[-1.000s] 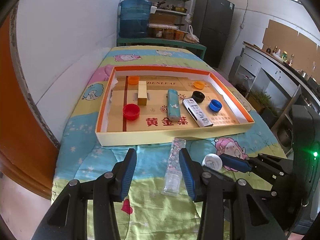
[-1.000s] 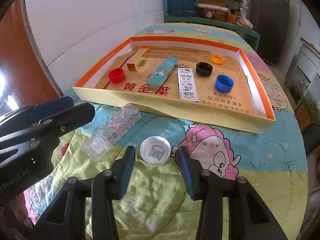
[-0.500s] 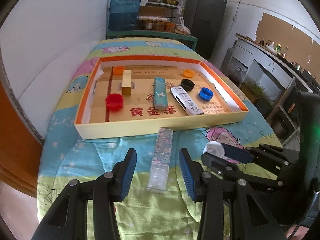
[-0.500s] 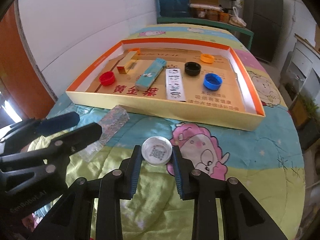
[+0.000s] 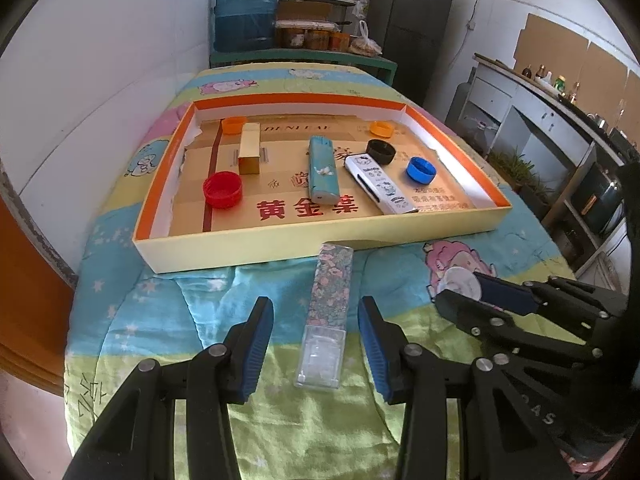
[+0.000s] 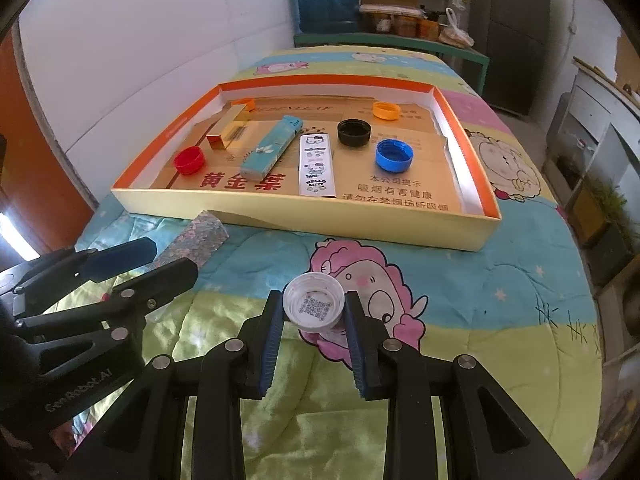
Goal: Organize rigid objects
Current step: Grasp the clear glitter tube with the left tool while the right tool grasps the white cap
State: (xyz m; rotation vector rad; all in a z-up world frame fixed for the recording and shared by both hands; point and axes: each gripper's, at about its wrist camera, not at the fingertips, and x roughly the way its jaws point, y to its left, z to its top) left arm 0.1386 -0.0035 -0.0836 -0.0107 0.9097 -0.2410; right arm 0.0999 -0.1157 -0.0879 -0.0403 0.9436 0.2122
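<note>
A long clear box with a floral print (image 5: 329, 304) lies on the quilt, just before the tray's front wall. My left gripper (image 5: 316, 346) is open, with a finger on each side of the box's near end and a gap at both pads. A white bottle cap (image 6: 314, 305), its open side up and a code printed inside, sits between the blue pads of my right gripper (image 6: 314, 334), which is shut on it. In the left wrist view the white cap (image 5: 459, 282) shows at the tips of the right gripper (image 5: 464, 296).
The orange-rimmed cardboard tray (image 6: 320, 221) holds a red cap (image 6: 189, 159), two orange caps, a black cap (image 6: 353, 132), a blue cap (image 6: 393, 155), a gold box (image 6: 229, 132), a teal box (image 6: 272, 147) and a white cartoon box (image 6: 316, 164). A white wall runs along the left.
My right gripper's jaws have closed from wide apart onto the white cap. My left gripper has sunk a little over the floral box, still open.
</note>
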